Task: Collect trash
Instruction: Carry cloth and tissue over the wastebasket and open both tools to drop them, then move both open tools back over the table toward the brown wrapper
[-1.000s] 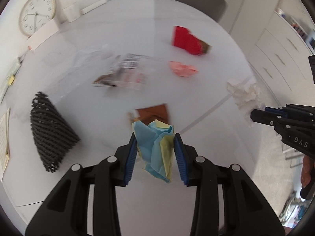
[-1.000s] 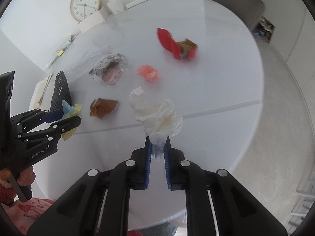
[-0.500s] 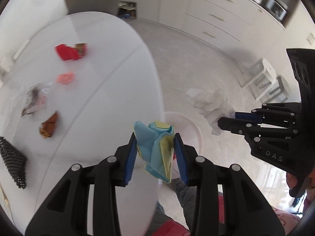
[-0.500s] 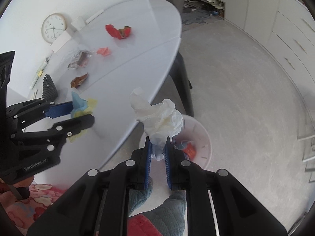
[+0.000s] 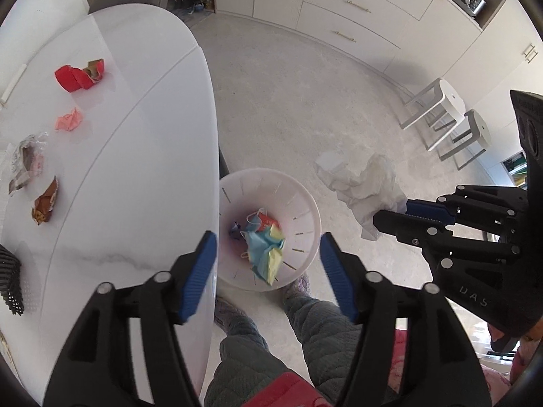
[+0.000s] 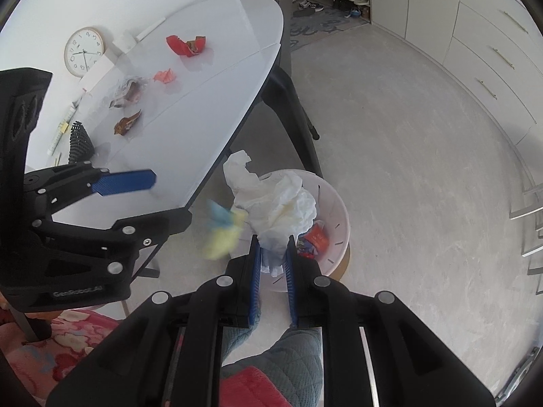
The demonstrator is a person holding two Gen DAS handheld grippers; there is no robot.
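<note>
My left gripper is open and empty above a white bin on the floor. A blue and yellow paper wad is falling below it toward the bin; it shows blurred in the right wrist view. My right gripper is shut on a crumpled white tissue, held above the bin; the tissue also shows in the left wrist view. On the white table lie a red wrapper, a pink scrap, a clear wrapper and a brown wrapper.
The bin holds some trash, including an orange piece. A black mesh object sits at the table's near left. Two white stools stand at the right, cabinets behind. The person's legs are below the grippers.
My left gripper has opened and let go of the blue and yellow wad, which is dropping toward the bin. Both grippers moved from the table to above the bin.
</note>
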